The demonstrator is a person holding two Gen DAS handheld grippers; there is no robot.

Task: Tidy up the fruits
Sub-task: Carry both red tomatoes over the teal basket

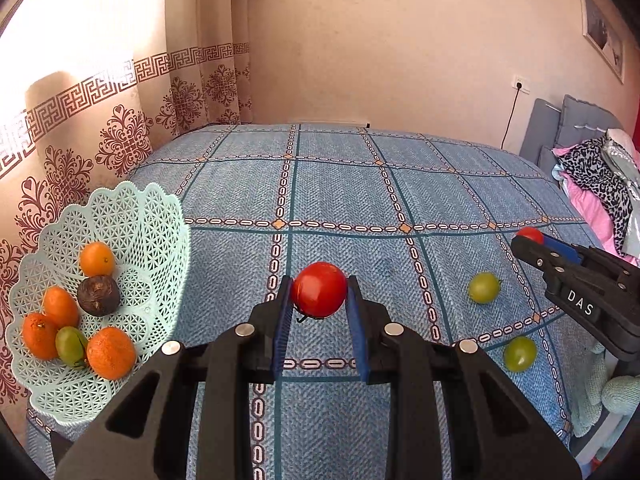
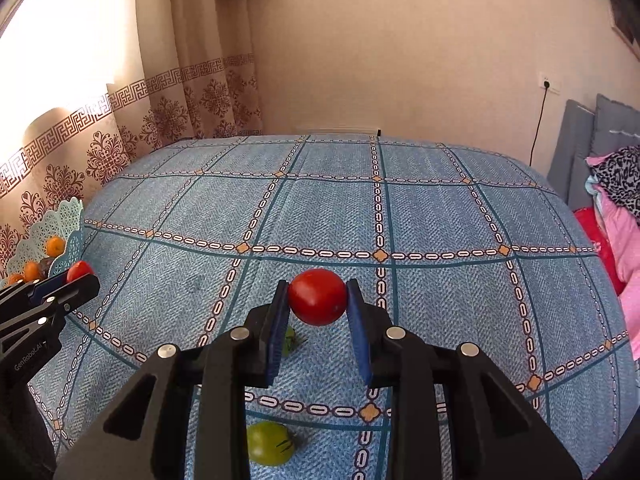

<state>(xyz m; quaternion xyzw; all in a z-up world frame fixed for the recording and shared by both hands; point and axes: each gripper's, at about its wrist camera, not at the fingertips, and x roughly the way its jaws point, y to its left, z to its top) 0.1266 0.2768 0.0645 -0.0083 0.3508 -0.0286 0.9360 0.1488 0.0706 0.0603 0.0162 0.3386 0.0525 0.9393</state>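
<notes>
In the left wrist view my left gripper (image 1: 320,285) is shut on a red tomato (image 1: 319,295), held over the blue checked cloth. A mint lattice basket (image 1: 160,216) at the left holds several oranges (image 1: 111,353), a dark round fruit (image 1: 98,295) and a green fruit (image 1: 70,345). Two green tomatoes (image 1: 484,287) (image 1: 519,353) lie on the cloth to the right. My right gripper (image 2: 318,286) is shut on a second red tomato (image 2: 318,297). Below it lie one green tomato (image 2: 270,442) and another (image 2: 289,340) half hidden behind the left finger.
The cloth-covered table (image 1: 340,192) meets patterned curtains (image 1: 120,140) on the left and a plain wall behind. Grey cushions and pink and leopard fabrics (image 1: 600,184) pile up at the right edge. A black cable hangs from a wall socket (image 2: 548,84).
</notes>
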